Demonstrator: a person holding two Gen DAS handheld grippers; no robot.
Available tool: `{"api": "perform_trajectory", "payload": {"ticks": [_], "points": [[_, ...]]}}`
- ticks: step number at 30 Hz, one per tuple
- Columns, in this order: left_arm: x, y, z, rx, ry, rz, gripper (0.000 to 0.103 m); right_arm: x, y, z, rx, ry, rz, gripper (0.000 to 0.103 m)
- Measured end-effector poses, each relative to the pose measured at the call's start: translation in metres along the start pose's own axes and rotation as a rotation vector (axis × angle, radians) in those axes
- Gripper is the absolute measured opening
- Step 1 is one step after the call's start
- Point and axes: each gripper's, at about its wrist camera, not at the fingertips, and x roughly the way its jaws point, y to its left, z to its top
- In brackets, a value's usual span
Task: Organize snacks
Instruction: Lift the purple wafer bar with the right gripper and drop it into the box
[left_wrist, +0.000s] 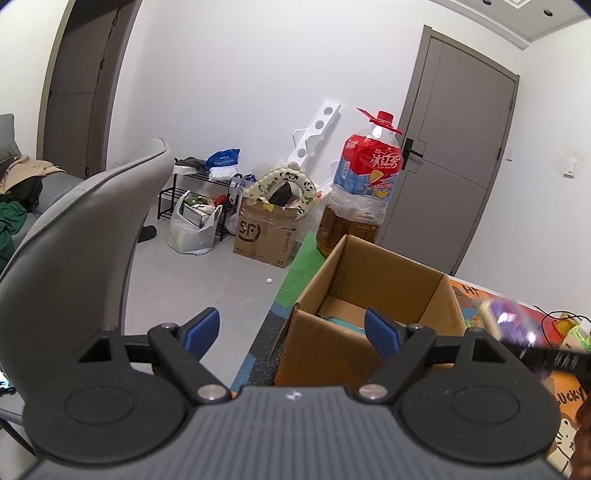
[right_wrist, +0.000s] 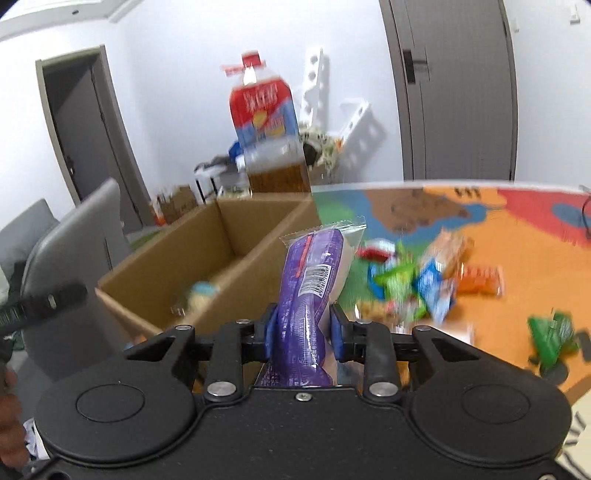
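Observation:
My right gripper (right_wrist: 302, 330) is shut on a purple snack packet (right_wrist: 306, 291) with a clear sealed end, held upright above the table beside the open cardboard box (right_wrist: 236, 236). The same packet shows blurred at the right of the left wrist view as the purple packet (left_wrist: 506, 317). One snack (right_wrist: 201, 293) lies in the box bottom. My left gripper (left_wrist: 291, 332) stands open with nothing between its blue pads, at the near left corner of the cardboard box (left_wrist: 369, 295). A pile of loose snack packets (right_wrist: 424, 280) lies on the colourful table mat (right_wrist: 517, 240).
A large bottle of amber liquid (left_wrist: 364, 192) stands behind the box at the table's far edge. A grey chair back (left_wrist: 74, 251) rises close on the left. On the floor beyond are an SF carton (left_wrist: 266, 236), a plastic bag (left_wrist: 194, 229) and a black rack. A green packet (right_wrist: 552, 334) lies apart at the right.

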Motion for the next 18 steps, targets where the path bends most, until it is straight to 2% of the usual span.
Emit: {"api": "perform_trajectory", "payload": {"ticks": [12, 18], "points": [[-0.005, 0.025, 0.002, -0.042, -0.010, 0.020, 0.085, 0.002, 0.034, 0.052, -0.043, -0.104, 0.050, 0.029], [-0.006, 0.034, 0.005, -0.056, -0.016, 0.032, 0.085, 0.018, 0.059, 0.059, -0.063, -0.093, 0.091, 0.031]]}}
